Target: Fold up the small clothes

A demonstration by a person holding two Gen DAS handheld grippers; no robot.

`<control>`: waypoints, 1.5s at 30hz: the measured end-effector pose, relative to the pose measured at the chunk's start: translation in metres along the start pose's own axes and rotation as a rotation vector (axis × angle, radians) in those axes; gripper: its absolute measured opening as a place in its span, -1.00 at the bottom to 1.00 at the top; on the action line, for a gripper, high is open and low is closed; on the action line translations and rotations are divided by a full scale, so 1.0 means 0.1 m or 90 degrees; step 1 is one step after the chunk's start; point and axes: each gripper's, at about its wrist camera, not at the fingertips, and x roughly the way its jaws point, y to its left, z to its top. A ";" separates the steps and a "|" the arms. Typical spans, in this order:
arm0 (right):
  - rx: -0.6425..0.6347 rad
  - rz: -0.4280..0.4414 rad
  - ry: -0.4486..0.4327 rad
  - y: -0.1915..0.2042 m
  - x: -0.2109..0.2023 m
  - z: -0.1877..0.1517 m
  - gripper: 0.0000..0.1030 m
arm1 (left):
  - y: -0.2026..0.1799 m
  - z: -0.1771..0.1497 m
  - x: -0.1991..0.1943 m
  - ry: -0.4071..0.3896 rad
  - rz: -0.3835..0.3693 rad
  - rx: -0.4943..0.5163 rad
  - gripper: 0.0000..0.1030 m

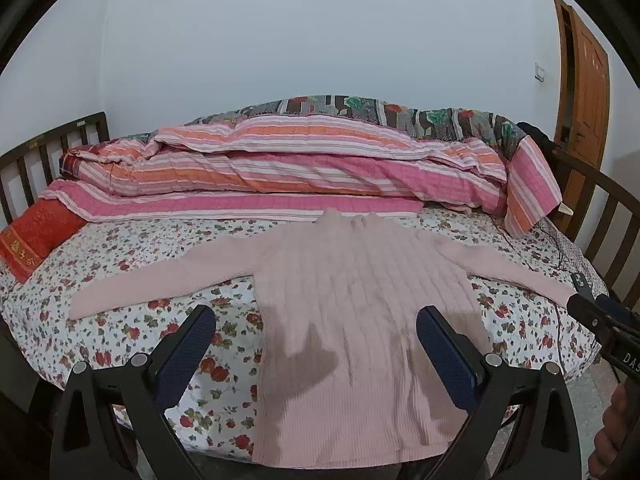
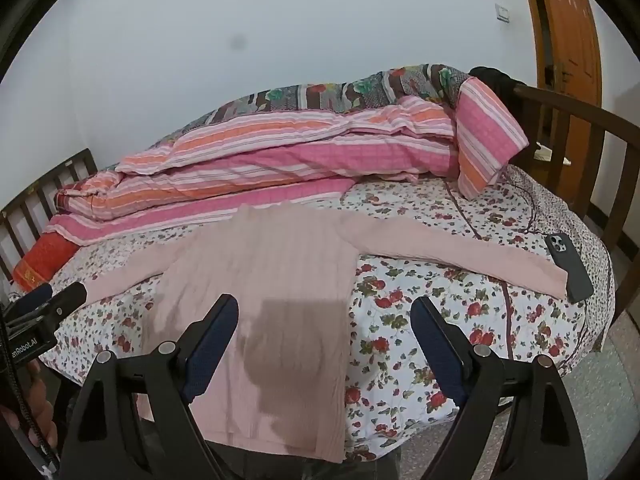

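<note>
A pink ribbed sweater point(image 1: 360, 304) was seen spread flat, front up, on the floral bed sheet point(image 1: 168, 320), its hem at the near edge of the bed and its neck towards the rolled striped quilt point(image 1: 304, 168) at the far side; both sleeves were stretched out sideways, and the right cuff was seen just beside a dark phone point(image 2: 568, 268), though whether they touched could not be told. The left gripper point(image 1: 316, 332) was held above the lower body of the garment with its jaws wide and nothing between them, while the right gripper point(image 2: 324, 332) was held above the right side seam, its jaws likewise wide and empty. No fold was judged to have been made yet, so a sleeve fold was taken as the step in hand. It would be done well if each cuff were pinched through a single layer only, lifted just clear of the sheet, and carried across the chest so that the fold line ran straight from shoulder to hem. The phone was judged a hazard: it might be dragged or caught when the right cuff was taken
</note>
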 end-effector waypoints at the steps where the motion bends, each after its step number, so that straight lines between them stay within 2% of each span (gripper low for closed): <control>1: 0.000 0.000 -0.002 0.00 -0.01 0.00 0.69 | 0.01 0.00 0.00 0.000 -0.001 -0.001 0.97; 45: -0.009 -0.008 -0.020 0.06 -0.05 0.03 0.69 | 0.04 -0.03 0.02 0.006 -0.004 -0.014 0.97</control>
